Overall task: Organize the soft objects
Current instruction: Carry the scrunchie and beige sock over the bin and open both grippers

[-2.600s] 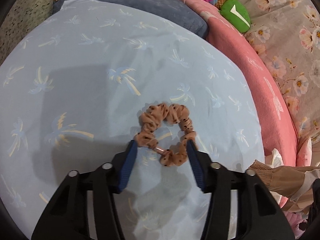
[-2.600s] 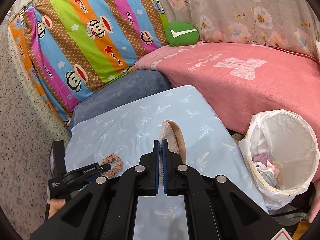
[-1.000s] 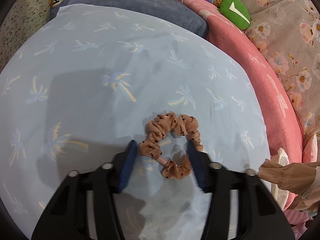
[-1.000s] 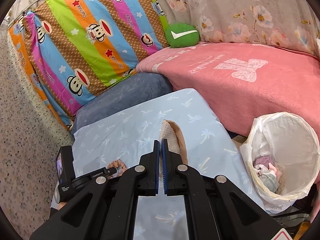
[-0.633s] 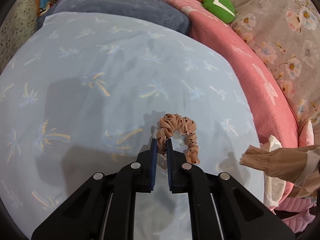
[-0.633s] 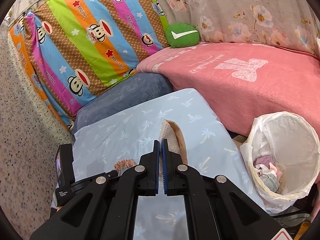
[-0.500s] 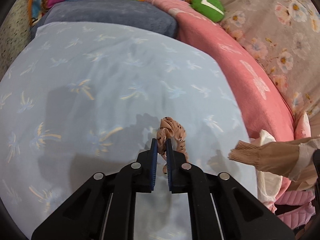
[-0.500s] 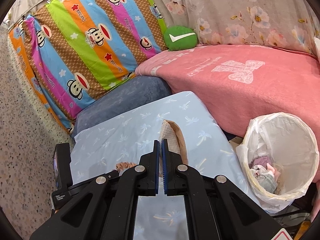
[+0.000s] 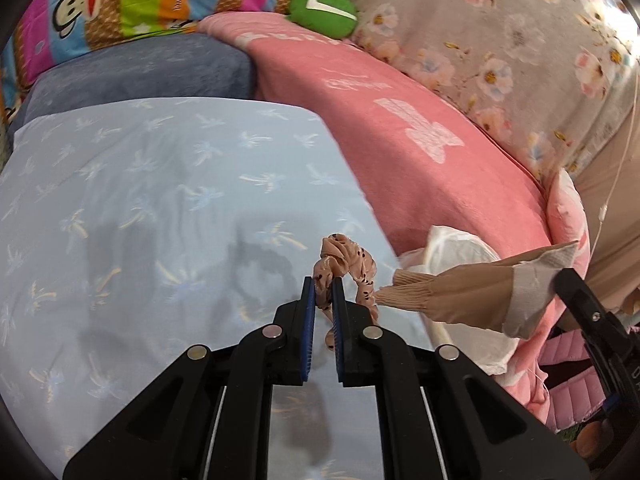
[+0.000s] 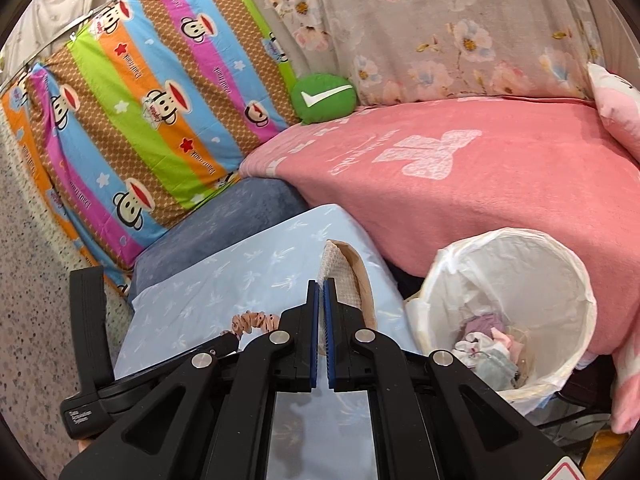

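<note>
Pinching the tan spotted scrunchie (image 9: 347, 268) near its top, your left gripper (image 9: 323, 282) held it lifted above the pale blue palm-print tabletop (image 9: 160, 184), with the loop dangling to the right of the blue-padded fingers (image 9: 308, 300), which were narrowed onto the fabric. Right of that scrunchie, a beige sock (image 9: 448, 294) hung from your right gripper (image 10: 321, 286), whose fingers (image 10: 313, 320) were pressed almost together on its whitish cuff end. Seen from the right wrist, the sock (image 10: 348, 276) stood up from those fingers over the tabletop's (image 10: 256, 276) right edge, and the scrunchie (image 10: 256, 322) sat just left of it. Farther right of the sock, the white-lined basket (image 10: 520, 248) stood beside the tabletop, against the pink bed (image 10: 460, 184), with a few small soft garments (image 10: 486, 346) lying at its bottom. Beyond the bed, a green cushion (image 10: 324, 98) rested against the floral curtain (image 10: 460, 28).
</note>
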Available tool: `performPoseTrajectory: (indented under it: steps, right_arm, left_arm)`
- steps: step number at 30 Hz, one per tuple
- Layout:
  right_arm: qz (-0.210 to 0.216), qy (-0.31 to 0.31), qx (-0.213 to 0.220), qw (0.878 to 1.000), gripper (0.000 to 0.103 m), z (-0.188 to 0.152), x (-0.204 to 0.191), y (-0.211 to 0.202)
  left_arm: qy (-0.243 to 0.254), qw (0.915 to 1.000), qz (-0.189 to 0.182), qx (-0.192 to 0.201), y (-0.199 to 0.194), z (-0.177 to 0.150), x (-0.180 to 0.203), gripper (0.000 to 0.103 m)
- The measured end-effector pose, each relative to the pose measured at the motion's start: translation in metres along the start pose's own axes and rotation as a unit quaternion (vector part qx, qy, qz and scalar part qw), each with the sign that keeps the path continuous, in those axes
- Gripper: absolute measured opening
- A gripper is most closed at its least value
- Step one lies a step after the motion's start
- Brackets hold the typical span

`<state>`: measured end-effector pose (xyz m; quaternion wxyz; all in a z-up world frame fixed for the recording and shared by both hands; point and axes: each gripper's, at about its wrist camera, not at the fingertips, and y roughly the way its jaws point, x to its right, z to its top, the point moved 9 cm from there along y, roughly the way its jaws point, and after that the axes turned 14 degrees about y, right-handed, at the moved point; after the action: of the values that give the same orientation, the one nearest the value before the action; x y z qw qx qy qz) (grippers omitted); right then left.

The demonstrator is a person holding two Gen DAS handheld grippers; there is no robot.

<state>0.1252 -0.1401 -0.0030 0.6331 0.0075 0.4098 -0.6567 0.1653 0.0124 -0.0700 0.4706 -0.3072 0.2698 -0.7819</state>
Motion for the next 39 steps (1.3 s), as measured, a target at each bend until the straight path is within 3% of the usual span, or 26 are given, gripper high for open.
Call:
performPoseTrajectory:
  steps: [16, 29, 32, 34, 36, 39]
  right_arm:
    - [-0.055, 0.043, 0.037, 0.997, 0.003, 0.05, 0.096, -0.021]
    - [-0.082, 0.063, 0.035, 0.994, 0.004, 0.064, 0.145, -0.013]
    - [-0.083, 0.064, 0.034, 0.994, 0.006, 0.064, 0.148, -0.011]
    - [-0.085, 0.062, 0.036, 0.994, 0.009, 0.065, 0.149, -0.01]
    - [-0.088, 0.057, 0.034, 0.994, 0.009, 0.064, 0.148, -0.008]
    - [-0.087, 0.056, 0.025, 0.994, 0.011, 0.06, 0.147, -0.006]
  left_arm:
    - [0.092, 0.9944, -0.052, -0.006, 0.03, 0.025, 0.116, 0.008]
    - [0.11, 0.9883, -0.101, -0.032, 0.065, 0.025, 0.17, 0.012]
    - [0.115, 0.9882, -0.094, -0.037, 0.071, 0.023, 0.173, 0.028]
    - [0.116, 0.9891, -0.084, -0.035, 0.071, 0.022, 0.173, 0.052]
    - [0.119, 0.9899, -0.072, -0.027, 0.069, 0.023, 0.171, 0.059]
    - [0.132, 0.9896, -0.054, -0.021, 0.066, 0.024, 0.168, 0.06]
